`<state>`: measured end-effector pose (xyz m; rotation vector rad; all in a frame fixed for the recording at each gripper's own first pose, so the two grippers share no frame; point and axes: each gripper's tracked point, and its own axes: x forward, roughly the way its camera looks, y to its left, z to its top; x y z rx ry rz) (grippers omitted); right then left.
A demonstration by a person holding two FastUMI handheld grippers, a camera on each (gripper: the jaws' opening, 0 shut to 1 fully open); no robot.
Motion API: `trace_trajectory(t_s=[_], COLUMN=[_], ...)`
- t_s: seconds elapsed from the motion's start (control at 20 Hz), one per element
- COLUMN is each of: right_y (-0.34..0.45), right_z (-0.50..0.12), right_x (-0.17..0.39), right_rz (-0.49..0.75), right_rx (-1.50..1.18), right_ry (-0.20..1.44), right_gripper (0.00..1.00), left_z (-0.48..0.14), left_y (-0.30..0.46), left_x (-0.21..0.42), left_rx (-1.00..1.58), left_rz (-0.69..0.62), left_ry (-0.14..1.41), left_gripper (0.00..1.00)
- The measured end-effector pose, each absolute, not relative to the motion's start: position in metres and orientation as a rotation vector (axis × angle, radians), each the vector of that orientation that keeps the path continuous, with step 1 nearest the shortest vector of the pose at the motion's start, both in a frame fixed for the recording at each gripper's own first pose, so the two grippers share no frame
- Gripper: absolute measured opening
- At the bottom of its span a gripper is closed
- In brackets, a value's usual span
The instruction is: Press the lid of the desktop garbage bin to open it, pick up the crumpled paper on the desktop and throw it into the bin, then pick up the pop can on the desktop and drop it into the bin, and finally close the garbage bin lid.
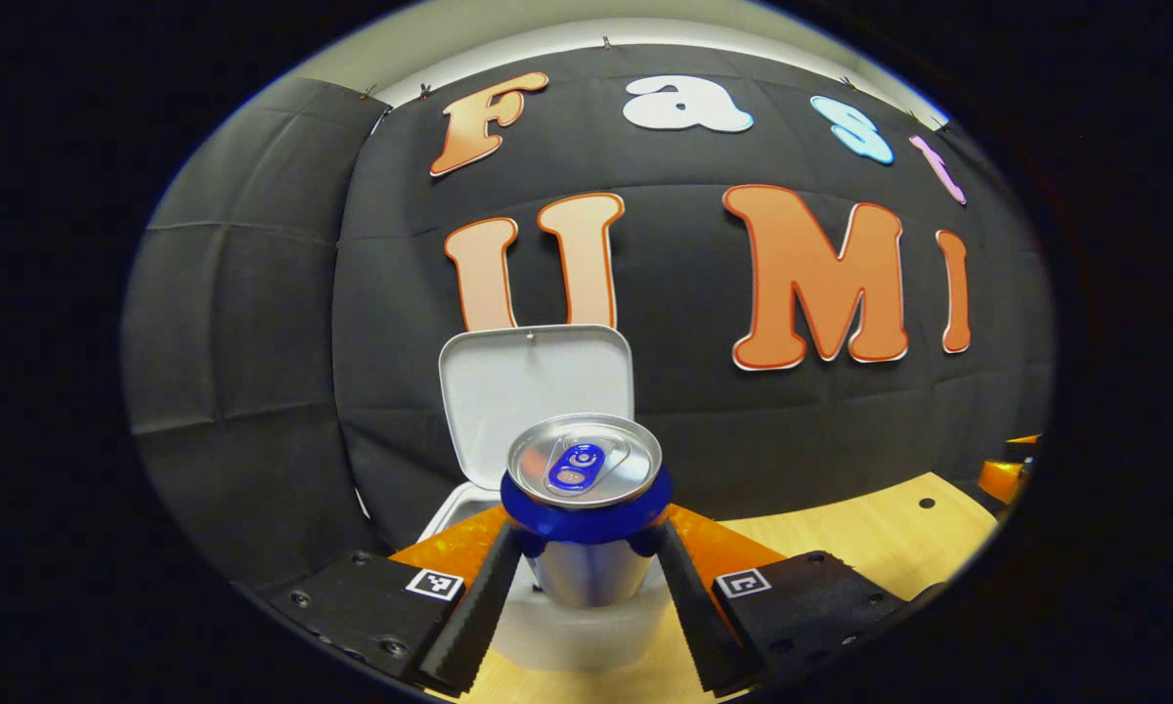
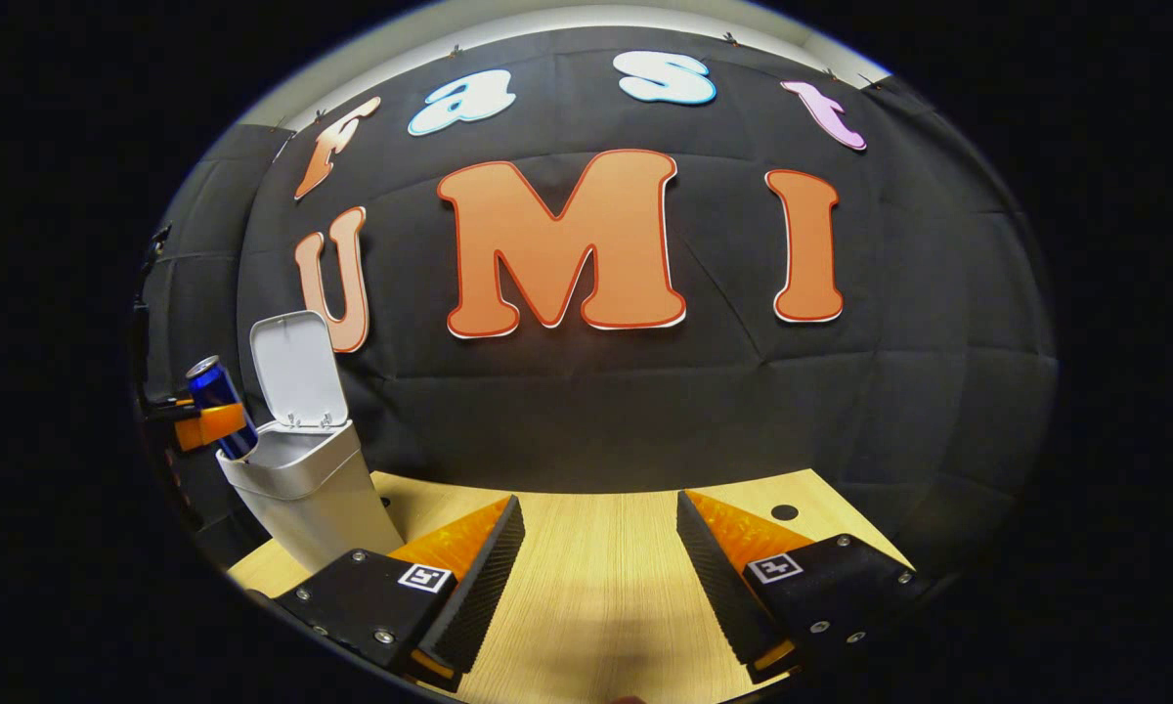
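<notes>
1. Left claw (image 1: 586, 577) is clamped on the pop can (image 1: 585, 508), 1 finger pressing each side of the can's body below its blue shoulder.
2. In the left gripper view the can stands upright, silver top and blue tab facing the camera, held above the front of the garbage bin (image 1: 572, 626).
3. Behind the can the bin's lid (image 1: 533, 391) stands raised and tilted back, its pale inner face showing.
4. In the right gripper view the same can (image 2: 217, 401) sits tilted at the bin's left rim, touching or just over it; I cannot tell which.
5. That view shows the bin (image 2: 313, 499) on the far left of the wooden worktop (image 2: 596, 567), lid (image 2: 298, 372) up, mouth open.
6. Right claw (image 2: 598, 567) hangs wide open over bare worktop, nothing between its 2 fingers, well apart from the bin.
7. 1 small dark hole (image 2: 784, 512) marks the worktop beyond its right finger.
</notes>
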<state>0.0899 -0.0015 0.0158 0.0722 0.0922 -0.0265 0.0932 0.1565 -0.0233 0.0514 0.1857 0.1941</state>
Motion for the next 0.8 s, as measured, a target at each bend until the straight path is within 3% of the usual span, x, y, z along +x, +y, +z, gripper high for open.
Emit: trace_trajectory(t_s=[0.25,0.8], right_y=[-0.001,-0.008], right_z=[0.016,0.01], right_x=[0.086,0.084], right_rz=[-0.036,-0.081], right_rx=[0.04,0.04], right_ry=[0.097,0.109], right_gripper=[0.94,0.94], left_z=[-0.054,-0.096], left_y=[0.181,0.182], left_x=[0.149,0.164], left_rx=[0.045,-0.026], left_rz=[0.208,0.186], left_ry=[0.206,0.284], left_gripper=[0.78,0.86])
